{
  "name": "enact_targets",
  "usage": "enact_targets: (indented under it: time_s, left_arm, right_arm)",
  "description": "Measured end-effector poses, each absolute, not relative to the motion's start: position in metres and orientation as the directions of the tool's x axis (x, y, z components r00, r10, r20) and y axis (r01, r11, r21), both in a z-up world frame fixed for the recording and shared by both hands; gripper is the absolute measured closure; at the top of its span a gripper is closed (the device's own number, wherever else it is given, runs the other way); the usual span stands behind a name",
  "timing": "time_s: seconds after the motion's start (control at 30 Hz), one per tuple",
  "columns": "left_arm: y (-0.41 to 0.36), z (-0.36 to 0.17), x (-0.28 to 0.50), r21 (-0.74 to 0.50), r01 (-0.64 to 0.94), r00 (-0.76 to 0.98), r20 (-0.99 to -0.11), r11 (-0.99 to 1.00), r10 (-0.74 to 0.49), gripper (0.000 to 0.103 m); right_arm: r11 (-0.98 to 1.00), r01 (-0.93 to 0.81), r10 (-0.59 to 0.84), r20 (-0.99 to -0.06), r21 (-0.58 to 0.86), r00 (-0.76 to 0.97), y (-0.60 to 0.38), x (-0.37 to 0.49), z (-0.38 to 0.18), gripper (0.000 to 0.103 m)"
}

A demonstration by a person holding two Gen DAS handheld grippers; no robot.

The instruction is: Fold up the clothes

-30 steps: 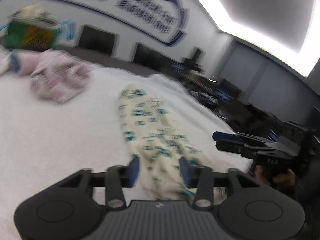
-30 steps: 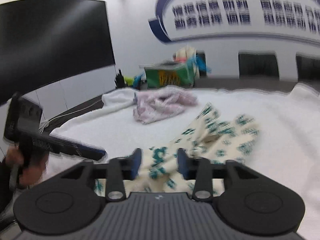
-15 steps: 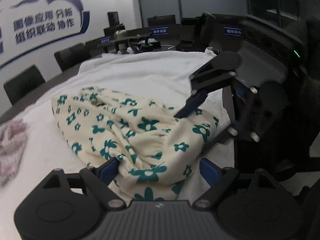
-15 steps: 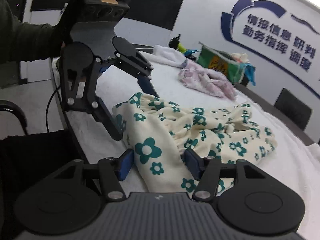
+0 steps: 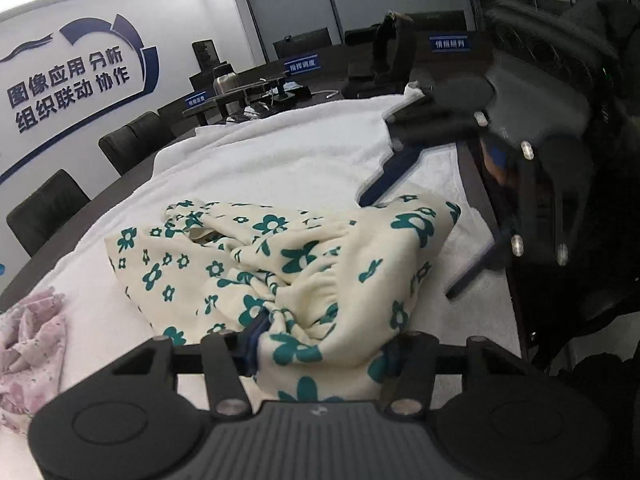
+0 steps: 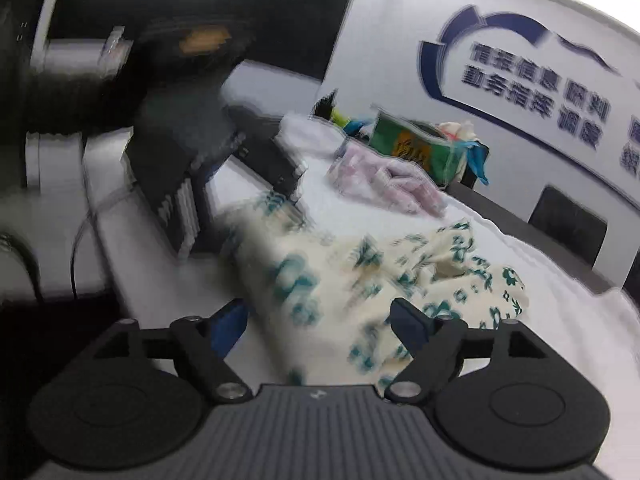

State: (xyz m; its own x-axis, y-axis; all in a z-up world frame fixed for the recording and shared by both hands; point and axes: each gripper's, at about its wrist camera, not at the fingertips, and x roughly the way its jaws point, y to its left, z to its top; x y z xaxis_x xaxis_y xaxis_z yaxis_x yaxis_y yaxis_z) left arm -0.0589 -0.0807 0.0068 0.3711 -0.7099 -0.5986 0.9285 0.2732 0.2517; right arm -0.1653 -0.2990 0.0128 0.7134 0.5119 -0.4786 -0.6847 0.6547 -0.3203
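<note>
A cream garment with green flowers (image 5: pixel 320 264) lies crumpled on the white towel-covered table (image 5: pixel 280 160). My left gripper (image 5: pixel 322 344) is closing on a bunched edge of it; the cloth gathers at the left pad and covers the right finger. In the right wrist view the garment (image 6: pixel 360 272) is blurred. It runs between the wide-apart fingers of my right gripper (image 6: pixel 320 320), whose jaws are opening and do not press on it. The right gripper (image 5: pixel 406 248) also shows over the garment's far corner. The left gripper (image 6: pixel 240 224) is a dark blur.
A pink garment (image 5: pixel 28 348) lies crumpled to the left, seen again (image 6: pixel 384 180) before a green box (image 6: pixel 412 148) of clothes. Black chairs (image 5: pixel 44 208) line the far side. The table's near edge (image 5: pixel 480 200) runs beside the right gripper.
Both views have swung round as the grippers rolled and sank toward the table. The left jaws spread wide, then closed on the garment's edge. The right jaws have opened off the cloth.
</note>
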Motion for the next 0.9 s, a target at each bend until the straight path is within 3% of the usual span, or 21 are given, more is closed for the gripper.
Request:
enact_targets:
  time_s: [0.03, 0.07, 0.1, 0.2, 0.4, 0.57, 0.67, 0.77, 0.9]
  left_arm:
    - [-0.08, 0.007, -0.057, 0.247, 0.932, 0.362, -0.595, 0.265, -0.717, 0.05]
    - [-0.079, 0.007, -0.055, 0.241, 0.937, 0.349, -0.6, 0.254, -0.72, 0.051]
    - [-0.079, 0.008, -0.052, 0.231, 0.941, 0.337, -0.606, 0.247, -0.72, 0.054]
    - [-0.078, 0.02, -0.048, 0.152, 0.958, 0.282, -0.638, 0.242, -0.717, 0.075]
    - [-0.048, 0.059, -0.074, -0.117, 0.988, -0.002, -0.658, 0.099, -0.753, 0.076]
    - [-0.038, 0.06, -0.035, -0.364, 0.923, -0.108, -0.555, 0.124, -0.824, 0.067]
    - [-0.028, 0.046, 0.016, -0.548, 0.803, -0.033, -0.435, 0.236, -0.9, 0.048]
    - [-0.024, 0.021, 0.046, -0.699, 0.638, 0.069, -0.368, 0.324, -0.927, 0.047]
    - [-0.029, -0.015, 0.056, -0.79, 0.449, 0.15, -0.394, 0.417, -0.907, 0.052]
  right_arm:
    - [0.651, -0.675, 0.496, -0.479, -0.348, 0.725, -0.297, -0.166, 0.008, 0.025]
    - [0.653, -0.663, 0.48, -0.477, -0.367, 0.737, -0.296, -0.165, 0.005, 0.036]
    - [0.668, -0.657, 0.476, -0.476, -0.35, 0.739, -0.299, -0.158, 0.005, 0.062]
    - [0.696, -0.691, 0.539, -0.494, -0.195, 0.682, -0.31, -0.14, 0.017, 0.086]
    - [0.541, -0.838, 0.754, -0.479, 0.065, 0.449, -0.331, -0.172, 0.047, 0.09]
    - [0.488, -0.835, 0.848, -0.361, 0.252, 0.387, -0.361, -0.167, 0.052, 0.089]
    - [0.528, -0.718, 0.848, -0.238, 0.454, 0.473, -0.391, -0.128, 0.044, 0.085]
    - [0.525, -0.55, 0.811, -0.186, 0.65, 0.555, -0.41, -0.087, 0.029, 0.082]
    - [0.582, -0.324, 0.727, -0.299, 0.746, 0.618, -0.408, -0.057, 0.002, 0.088]
